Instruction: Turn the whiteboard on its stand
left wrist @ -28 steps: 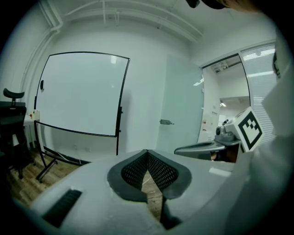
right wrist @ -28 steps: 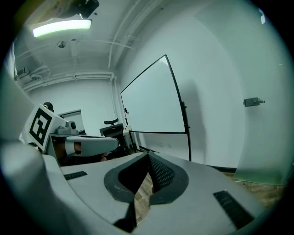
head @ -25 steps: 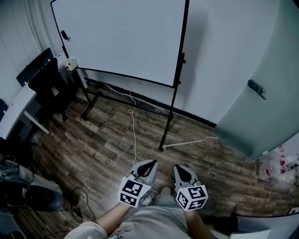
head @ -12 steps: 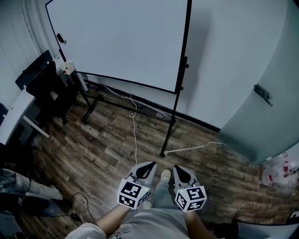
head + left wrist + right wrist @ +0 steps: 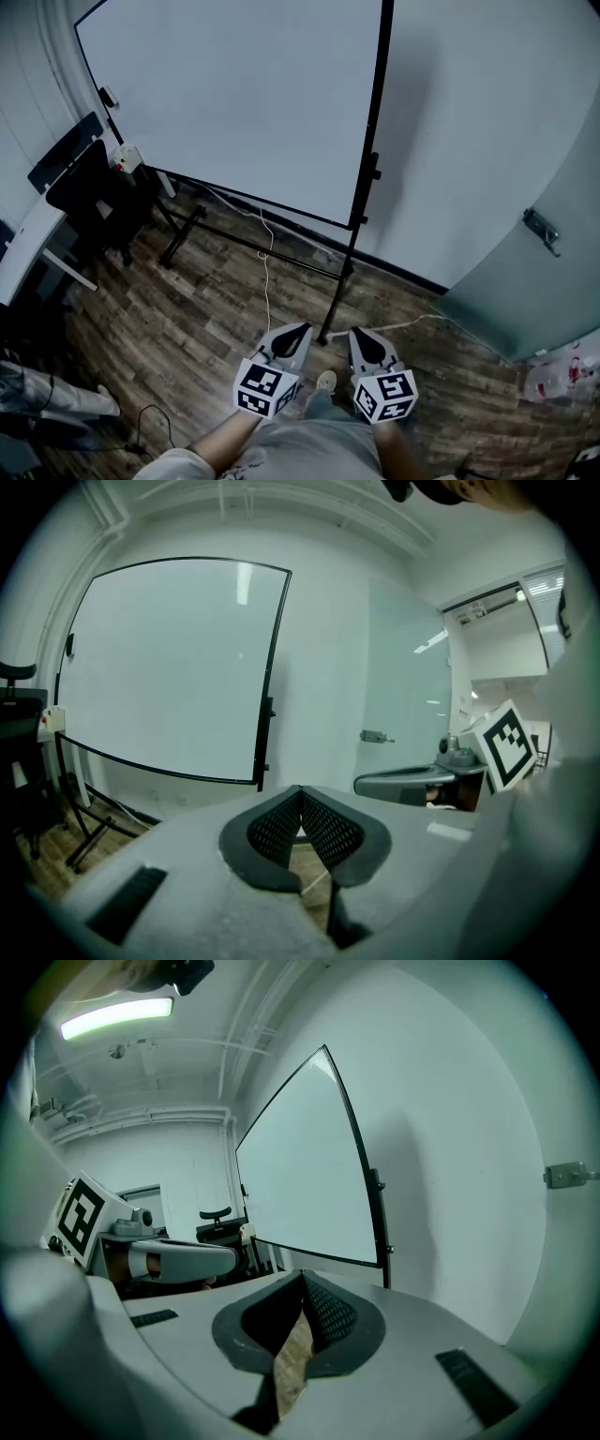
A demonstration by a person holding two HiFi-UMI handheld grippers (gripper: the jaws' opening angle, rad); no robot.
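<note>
The left gripper [image 5: 296, 330] and the right gripper [image 5: 362, 337] are both closed tip to tip and hold nothing. They sit side by side, well short of the whiteboard [image 5: 234, 103], so I judge this is only the approach. The whiteboard is upright on its stand [image 5: 369, 173] near the wall. A chair [image 5: 89, 187] crowds its left edge, and the floor [image 5: 187, 300] in front of it gives open room to swing

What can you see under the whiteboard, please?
Under the whiteboard run the stand's black floor bars, and a white cable trails across the wooden floor. The board covers the wall behind it, so the cable's upper end cannot be seen.
</note>
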